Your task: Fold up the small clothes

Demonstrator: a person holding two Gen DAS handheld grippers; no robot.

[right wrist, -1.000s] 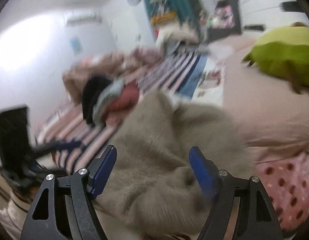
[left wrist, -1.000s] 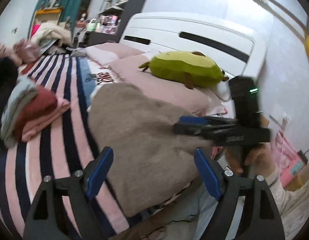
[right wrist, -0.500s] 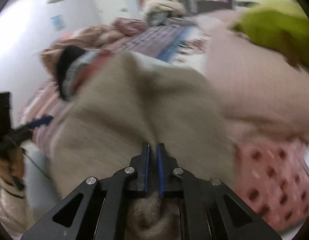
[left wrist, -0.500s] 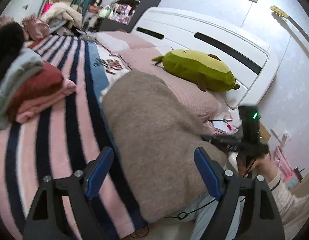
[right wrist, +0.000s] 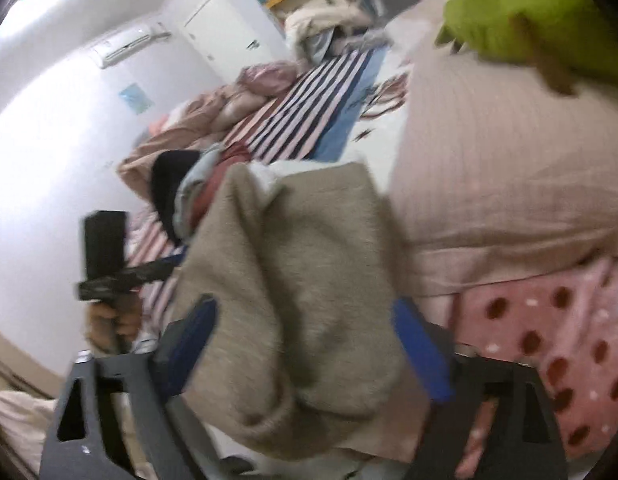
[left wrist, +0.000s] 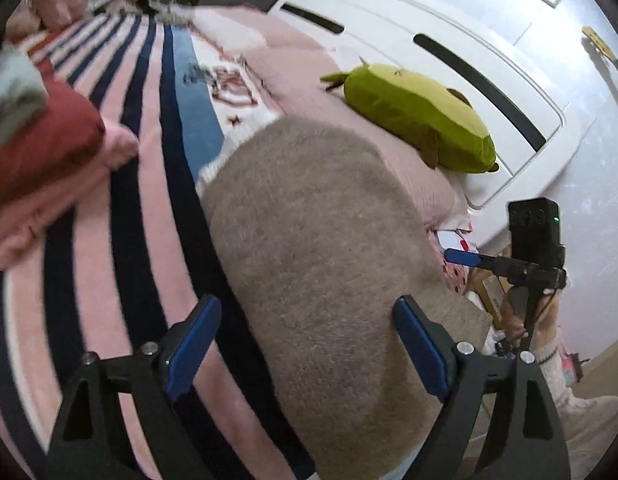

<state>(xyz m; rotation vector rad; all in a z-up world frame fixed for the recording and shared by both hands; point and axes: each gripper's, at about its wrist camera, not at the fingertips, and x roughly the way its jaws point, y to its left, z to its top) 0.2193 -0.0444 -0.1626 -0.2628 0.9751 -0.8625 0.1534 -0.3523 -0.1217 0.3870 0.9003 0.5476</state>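
A fuzzy taupe garment point(left wrist: 321, 240) lies on the striped bed, its near edge hanging over the bed's side. My left gripper point(left wrist: 305, 344) is open, its blue pads on either side of the garment's near part, not closed on it. My right gripper point(right wrist: 305, 344) is open too, with the garment's bunched hem point(right wrist: 293, 288) between its spread fingers. In the left wrist view the right gripper point(left wrist: 465, 257) hovers just past the garment's right edge. In the right wrist view the left gripper point(right wrist: 165, 266) sits at the garment's left edge.
A pile of folded clothes point(left wrist: 41, 148), red, pink and grey, sits on the striped blanket point(left wrist: 149, 168) at left. A green plush toy point(left wrist: 417, 116) lies on the pink pillow point(right wrist: 501, 168) by the white headboard point(left wrist: 449, 56). A polka-dot sheet point(right wrist: 557, 344) is at right.
My right gripper was shut on the garment's hem half a second ago and has now opened, letting it go. My left gripper stayed open and moved closer over the garment.
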